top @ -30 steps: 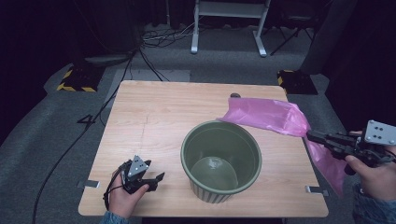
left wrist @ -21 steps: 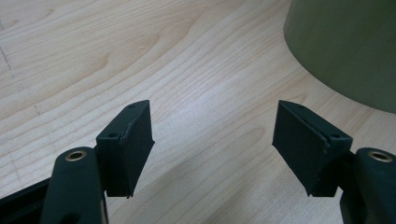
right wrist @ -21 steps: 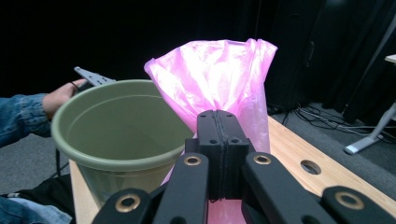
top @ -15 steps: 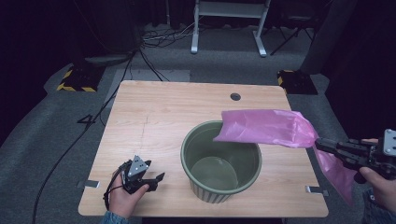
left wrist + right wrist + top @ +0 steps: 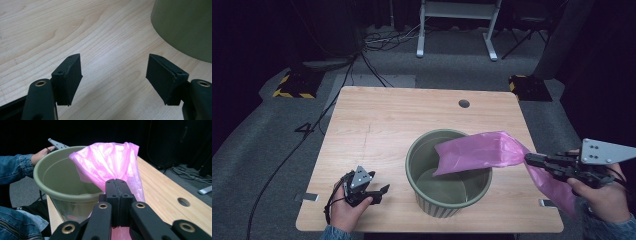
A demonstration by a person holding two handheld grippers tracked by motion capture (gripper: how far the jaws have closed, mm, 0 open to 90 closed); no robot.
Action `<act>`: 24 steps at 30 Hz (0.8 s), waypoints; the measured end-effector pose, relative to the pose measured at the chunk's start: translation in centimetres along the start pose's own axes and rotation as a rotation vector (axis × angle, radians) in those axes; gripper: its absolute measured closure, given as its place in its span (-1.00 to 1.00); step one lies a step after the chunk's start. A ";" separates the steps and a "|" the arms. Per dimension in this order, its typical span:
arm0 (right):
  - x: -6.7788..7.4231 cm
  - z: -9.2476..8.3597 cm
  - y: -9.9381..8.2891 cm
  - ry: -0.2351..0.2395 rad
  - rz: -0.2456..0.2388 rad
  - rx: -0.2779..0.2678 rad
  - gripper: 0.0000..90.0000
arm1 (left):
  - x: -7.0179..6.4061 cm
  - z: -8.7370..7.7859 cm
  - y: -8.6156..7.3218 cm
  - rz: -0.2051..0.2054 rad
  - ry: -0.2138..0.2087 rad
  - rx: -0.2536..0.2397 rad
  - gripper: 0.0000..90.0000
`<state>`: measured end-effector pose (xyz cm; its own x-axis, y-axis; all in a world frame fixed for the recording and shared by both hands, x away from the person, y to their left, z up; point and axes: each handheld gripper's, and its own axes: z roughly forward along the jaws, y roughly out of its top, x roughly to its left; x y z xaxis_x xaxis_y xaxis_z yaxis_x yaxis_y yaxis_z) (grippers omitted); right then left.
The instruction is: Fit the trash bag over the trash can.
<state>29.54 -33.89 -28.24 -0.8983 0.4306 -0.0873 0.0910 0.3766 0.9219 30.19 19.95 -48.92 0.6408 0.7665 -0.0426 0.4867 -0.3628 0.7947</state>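
In the left gripper view, the left gripper [image 5: 114,75] holds its two black jaws wide apart with nothing between them, low over the pale wooden table [image 5: 62,30], while the curved olive-green wall of a pot [image 5: 185,25] stands on that table at the upper right.

Pink bag [image 5: 482,152] now over the pot [image 5: 448,200], seemingly lower.
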 end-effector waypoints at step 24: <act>1.4 11.3 2.8 0.174 -0.078 0.098 1.00 | 0.0 -1.4 -1.1 -0.037 0.015 -0.004 -0.37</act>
<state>33.37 -22.98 -30.03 -0.9641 0.2524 -0.0828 0.0519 0.4849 0.8730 28.83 21.15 -48.94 0.6132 0.7874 -0.0629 0.5078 -0.3319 0.7950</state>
